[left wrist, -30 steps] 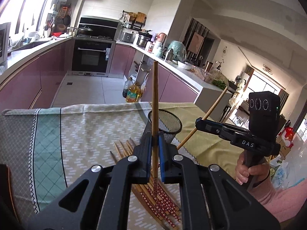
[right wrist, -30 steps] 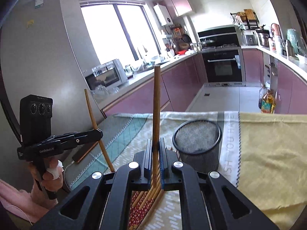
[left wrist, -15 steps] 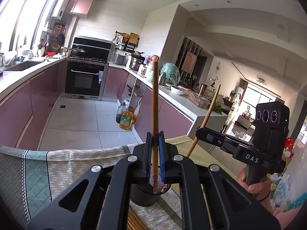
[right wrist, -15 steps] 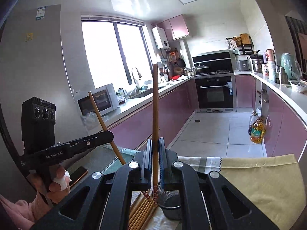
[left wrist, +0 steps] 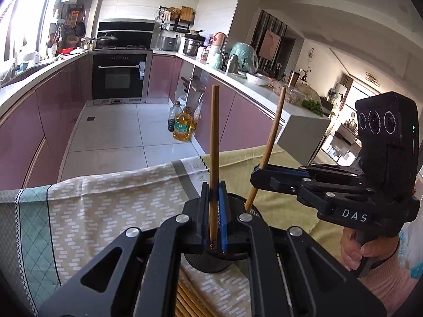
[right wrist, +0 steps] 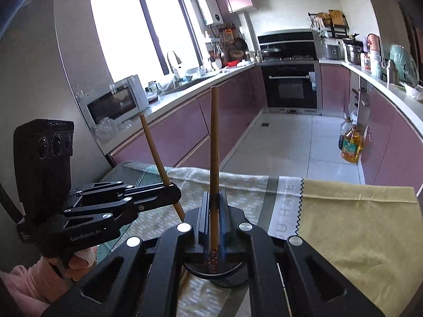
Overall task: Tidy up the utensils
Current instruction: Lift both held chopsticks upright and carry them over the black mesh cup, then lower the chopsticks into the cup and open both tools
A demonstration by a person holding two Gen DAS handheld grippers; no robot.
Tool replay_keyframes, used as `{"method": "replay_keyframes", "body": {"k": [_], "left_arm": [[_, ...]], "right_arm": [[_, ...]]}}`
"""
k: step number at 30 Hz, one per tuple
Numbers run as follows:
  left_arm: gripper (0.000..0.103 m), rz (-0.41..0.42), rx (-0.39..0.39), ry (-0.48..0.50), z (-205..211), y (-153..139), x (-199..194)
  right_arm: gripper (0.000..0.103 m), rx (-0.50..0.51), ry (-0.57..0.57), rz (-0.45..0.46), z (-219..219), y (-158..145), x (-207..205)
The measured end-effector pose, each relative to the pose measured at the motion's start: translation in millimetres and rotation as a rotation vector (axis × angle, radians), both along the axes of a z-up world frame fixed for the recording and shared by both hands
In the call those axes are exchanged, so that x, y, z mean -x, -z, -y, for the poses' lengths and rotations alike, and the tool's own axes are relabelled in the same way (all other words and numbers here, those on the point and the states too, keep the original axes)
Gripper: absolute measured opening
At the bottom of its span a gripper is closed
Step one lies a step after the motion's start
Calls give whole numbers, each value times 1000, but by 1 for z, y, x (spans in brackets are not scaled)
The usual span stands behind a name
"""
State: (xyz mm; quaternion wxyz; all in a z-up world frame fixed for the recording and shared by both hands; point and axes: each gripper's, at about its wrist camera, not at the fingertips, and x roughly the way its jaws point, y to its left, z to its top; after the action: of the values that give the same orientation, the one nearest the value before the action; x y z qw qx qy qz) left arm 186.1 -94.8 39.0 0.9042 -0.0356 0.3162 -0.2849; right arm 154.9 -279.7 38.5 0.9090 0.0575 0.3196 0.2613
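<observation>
My left gripper [left wrist: 213,211] is shut on a wooden chopstick [left wrist: 213,142] held upright, its patterned tip down inside the black mesh cup [left wrist: 208,262]. My right gripper [right wrist: 214,219] is shut on another upright chopstick [right wrist: 214,142], its patterned tip at the cup's rim [right wrist: 219,273]. Each gripper shows in the other's view: the right one [left wrist: 257,175] with its slanted chopstick [left wrist: 269,142], the left one [right wrist: 174,192] with its chopstick [right wrist: 156,153]. Several loose chopsticks [left wrist: 190,303] lie on the cloth just in front of the cup.
The table carries a patterned cloth [left wrist: 105,211] and a yellow cloth [right wrist: 357,224]. Its far edge drops to the kitchen floor. Purple cabinets, an oven [left wrist: 120,79] and oil bottles [left wrist: 182,129] stand beyond.
Both grippers tilted down from the earlier raised pose and came over the mesh cup. Both chopstick tips now sit lower, at or inside the cup. Both stay gripped.
</observation>
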Motion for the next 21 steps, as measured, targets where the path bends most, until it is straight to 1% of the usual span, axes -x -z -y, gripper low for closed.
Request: {"method": "replay_keyframes", "body": {"k": [2,8,11,13,14,15,16,17,19,20,21], "left_arm": [[8,-12,-9,-3,2,7,-7],[9,-25,-28,-24,8,19,-23],[15,-20,-35,-30,8,23,-22],[24,-4,-41,-45,7,24,-18],[30,5,-43,-54,6,23,-16],[30,16,-43,-65,3,22,-12],[31,27,-40,-72,-1,20,-8],[32,38,-30,-81,-5,18,-3],[36,64,-20,-97,-16,15,8],[39,82,-17,-109,-22,13,15],[41,94,-15,-118,-27,10,22]], "right_arm": [[6,22,-5,-35,-5,8,-7],[6,30,15,-65,-10,18,-20],[8,21,28,-66,-10,20,-21],[10,18,47,-54,-9,20,-17],[13,14,52,-49,-8,19,-15],[19,15,57,-40,-7,19,-12],[22,19,65,-25,-6,18,-7],[23,19,71,-12,-5,16,-4],[29,9,72,17,-3,13,8],[31,2,67,34,-1,10,15],[38,-5,63,49,0,8,21]]}}
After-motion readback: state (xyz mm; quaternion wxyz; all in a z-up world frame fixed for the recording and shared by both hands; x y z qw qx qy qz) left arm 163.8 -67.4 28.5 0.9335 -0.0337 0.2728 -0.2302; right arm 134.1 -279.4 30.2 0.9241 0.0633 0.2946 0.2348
